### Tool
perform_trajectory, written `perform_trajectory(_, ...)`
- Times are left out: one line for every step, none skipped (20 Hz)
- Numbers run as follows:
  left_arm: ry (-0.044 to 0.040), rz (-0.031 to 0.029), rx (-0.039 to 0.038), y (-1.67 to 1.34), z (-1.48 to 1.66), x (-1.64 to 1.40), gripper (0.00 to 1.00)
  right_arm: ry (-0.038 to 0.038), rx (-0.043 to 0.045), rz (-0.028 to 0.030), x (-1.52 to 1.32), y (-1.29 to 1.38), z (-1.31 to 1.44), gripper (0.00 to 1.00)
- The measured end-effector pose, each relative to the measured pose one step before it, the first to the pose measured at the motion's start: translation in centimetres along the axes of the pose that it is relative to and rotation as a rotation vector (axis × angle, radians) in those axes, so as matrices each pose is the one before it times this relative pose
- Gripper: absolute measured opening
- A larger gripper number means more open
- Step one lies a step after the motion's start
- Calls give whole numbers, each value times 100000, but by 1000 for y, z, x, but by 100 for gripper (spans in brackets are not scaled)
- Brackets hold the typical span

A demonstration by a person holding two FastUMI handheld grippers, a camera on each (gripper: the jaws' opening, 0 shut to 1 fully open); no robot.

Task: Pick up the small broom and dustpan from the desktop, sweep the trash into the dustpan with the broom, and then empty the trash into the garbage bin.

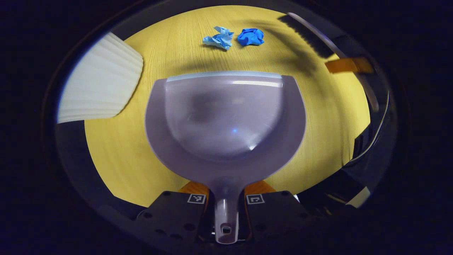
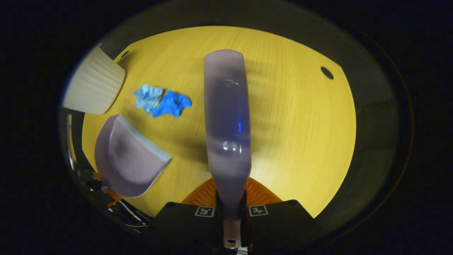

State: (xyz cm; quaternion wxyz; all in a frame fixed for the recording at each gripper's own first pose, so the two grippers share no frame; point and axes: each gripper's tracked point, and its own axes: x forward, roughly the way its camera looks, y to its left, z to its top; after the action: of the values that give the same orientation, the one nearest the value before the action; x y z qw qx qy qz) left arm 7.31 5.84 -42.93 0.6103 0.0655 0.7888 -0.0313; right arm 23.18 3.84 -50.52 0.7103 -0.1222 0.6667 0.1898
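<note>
Pointing away along the left tool (image 1: 225,198) — dustpan (image 1: 225,117) mouth towards trash (image 1: 233,37)

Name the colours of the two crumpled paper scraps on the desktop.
One paper scrap is light blue, the other deeper blue; clearest in the left gripper view.

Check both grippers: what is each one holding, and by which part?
Left gripper clamps the pale lilac plastic dustpan by its handle stem. Right gripper clamps the lilac plastic broom by its narrow handle end.
</note>
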Motion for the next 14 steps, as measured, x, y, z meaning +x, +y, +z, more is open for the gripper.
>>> perform_trajectory(1417, 1016, 3772, 449, -371, 291, 25, -2636, -9099, -5707, 486, -1801, 2509, 20)
perform_trajectory(1773, -278, 2771, 215, -403, 165, 25, 1227, -10945, -1773, 817, -1294, 2307, 20)
perform_trajectory(705, -328, 358, 111, -61, 76, 25, 1948, -4939, 1489, 272, 231, 949, 20)
perform_trajectory(313, 393, 1092, 275, 191, 30, 25, 1575, -2801, 2246, 798, 674, 1238, 19)
perform_trajectory(748, 625, 1294, 208, 22, -60, 25, 1168, -5838, 1390, 919, 1065, 1264, 20)
perform_trajectory(1383, 1080, 2339, 448, -138, 56, 25, 2175, -7726, 838, 755, 1047, 1002, 20)
perform_trajectory(571, 83, 821, 198, 62, 150, 25, 1087, -3229, 982, 199, 820, 819, 19)
perform_trajectory(973, 373, 346, 259, -164, 229, 25, 585, -2055, 1555, 339, 939, 578, 20)
perform_trajectory(328, 745, 895, 258, -132, 427, 25, 2721, -4235, 2147, 627, 1454, 287, 19)
perform_trajectory(-11, 661, 800, 135, -117, 243, 25, 1594, -4637, 448, 35, 846, 49, 19)
perform_trajectory(-188, 510, 333, 54, -223, 300, 25, -1711, -3418, 1668, -432, 697, 701, 19)
perform_trajectory(-1198, -140, 404, 5, 182, -32, 25, 1908, -2511, 6683, 129, 2198, -546, 19)
perform_trajectory(174, -225, 445, -7, -19, 95, 25, 2391, -5922, 783, 255, 1089, -400, 19)
perform_trajectory(-561, 270, 823, 56, -6, -30, 27, 1192, -6821, -1051, 517, 522, -83, 19)
